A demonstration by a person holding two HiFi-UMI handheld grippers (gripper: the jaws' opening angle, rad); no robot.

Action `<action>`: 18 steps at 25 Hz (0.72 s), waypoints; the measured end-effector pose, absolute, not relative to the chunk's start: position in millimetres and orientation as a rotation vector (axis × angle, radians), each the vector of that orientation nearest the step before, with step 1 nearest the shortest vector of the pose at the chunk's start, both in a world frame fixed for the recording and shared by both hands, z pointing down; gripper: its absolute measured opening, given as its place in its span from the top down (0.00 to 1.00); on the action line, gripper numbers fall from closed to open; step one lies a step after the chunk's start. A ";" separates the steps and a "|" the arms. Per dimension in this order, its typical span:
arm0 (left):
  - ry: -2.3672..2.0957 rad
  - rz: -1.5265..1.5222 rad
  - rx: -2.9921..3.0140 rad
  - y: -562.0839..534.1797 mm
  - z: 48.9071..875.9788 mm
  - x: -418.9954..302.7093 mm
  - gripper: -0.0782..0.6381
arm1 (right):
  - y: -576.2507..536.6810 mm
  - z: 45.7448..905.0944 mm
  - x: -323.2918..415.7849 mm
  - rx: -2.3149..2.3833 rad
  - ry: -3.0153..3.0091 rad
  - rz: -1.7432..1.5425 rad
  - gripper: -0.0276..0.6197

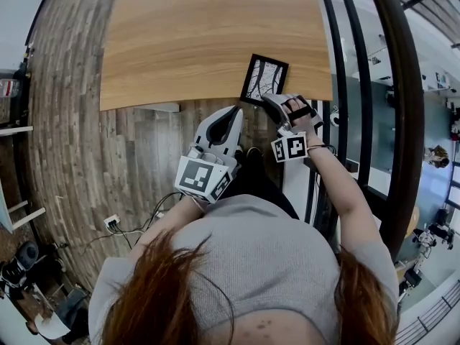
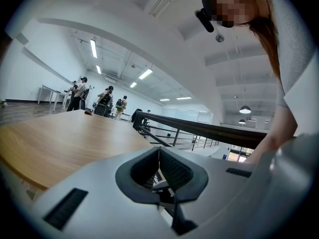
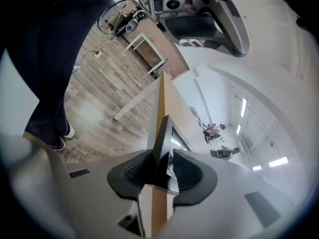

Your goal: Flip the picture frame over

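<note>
A black picture frame (image 1: 264,79) lies picture side up at the near right corner of the wooden table (image 1: 201,42). My right gripper (image 1: 269,100) reaches its near edge from below. In the right gripper view the frame's corner (image 3: 162,138) stands edge-on between the two jaws, against one pad, with a thin sliver of gap at the other. My left gripper (image 1: 233,113) hangs just off the table's near edge, left of the frame and apart from it. Its jaws (image 2: 159,156) are shut with nothing between them.
A dark metal railing (image 1: 345,85) runs along the table's right side, close to my right arm. Wood plank floor with a power strip and cables (image 1: 111,223) lies at the lower left. Several people (image 2: 79,93) stand by far tables. The tabletop (image 2: 50,138) stretches ahead of the left gripper.
</note>
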State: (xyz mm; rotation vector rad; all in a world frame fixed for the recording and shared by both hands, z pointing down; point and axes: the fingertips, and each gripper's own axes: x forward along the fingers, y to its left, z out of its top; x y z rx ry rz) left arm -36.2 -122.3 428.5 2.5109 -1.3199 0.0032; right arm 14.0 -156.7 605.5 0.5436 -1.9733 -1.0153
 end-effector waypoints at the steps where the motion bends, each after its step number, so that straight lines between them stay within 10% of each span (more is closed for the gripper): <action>1: -1.318 0.001 2.513 -122.4 427.7 -36.0 0.88 | -158.0 605.1 13.1 0.543 -1.966 -0.999 0.79; 10: -1.323 0.014 2.502 -122.4 430.9 -38.5 0.88 | -151.6 598.2 7.1 0.556 -2.024 -0.859 0.56; 18: -1.366 -0.022 2.500 -130.3 422.7 -44.9 0.88 | -148.3 530.9 24.6 0.784 -2.099 -0.782 0.56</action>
